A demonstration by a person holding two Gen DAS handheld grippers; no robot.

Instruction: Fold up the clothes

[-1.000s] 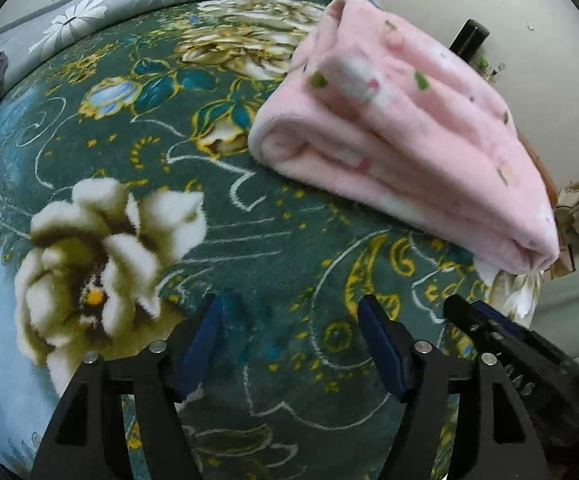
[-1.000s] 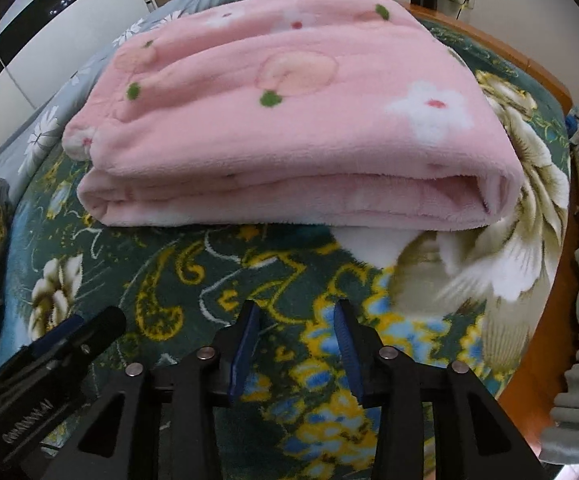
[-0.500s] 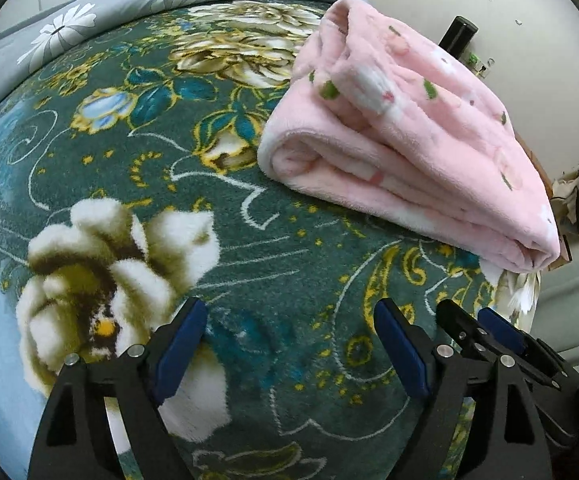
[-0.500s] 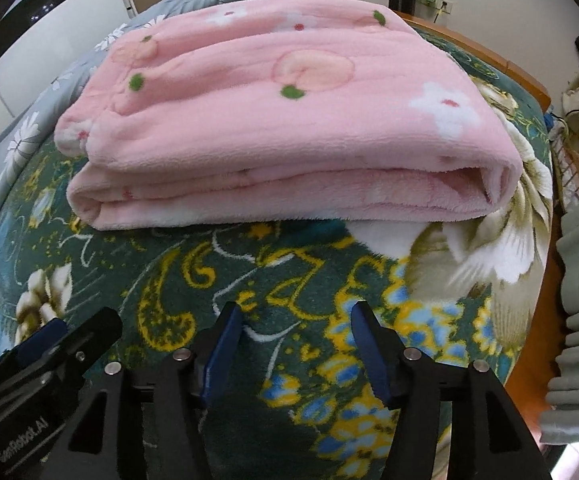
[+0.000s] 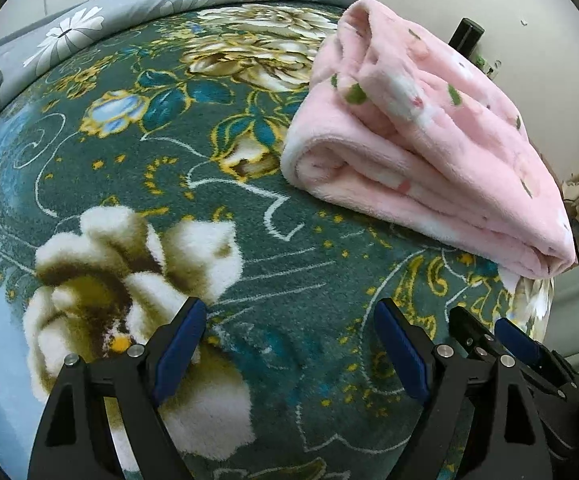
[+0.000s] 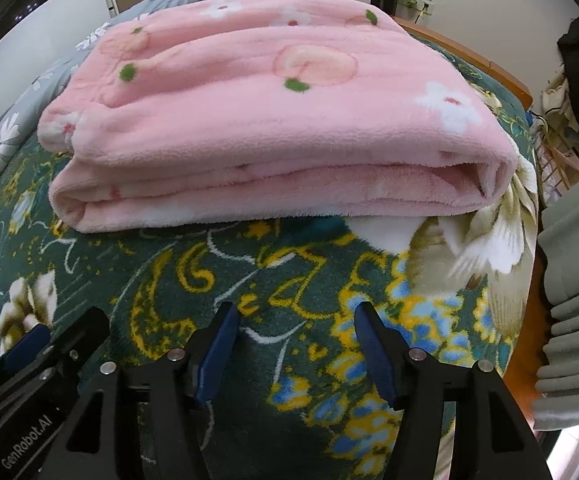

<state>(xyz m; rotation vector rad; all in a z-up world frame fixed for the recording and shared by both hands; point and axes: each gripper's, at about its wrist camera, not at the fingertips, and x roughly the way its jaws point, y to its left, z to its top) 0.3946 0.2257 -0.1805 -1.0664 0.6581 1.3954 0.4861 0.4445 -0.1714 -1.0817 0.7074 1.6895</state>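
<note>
While both grippers released, left gripper (image 5: 289,332), right gripper (image 6: 295,326) hover short of folded pink garment (image 6: 273,120).

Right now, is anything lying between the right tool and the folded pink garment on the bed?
Nothing visible does. Between the right tool, jaws open, and the folded pink garment lies only bare green floral blanket. The left tool sits off to the side, not in the path.
</note>
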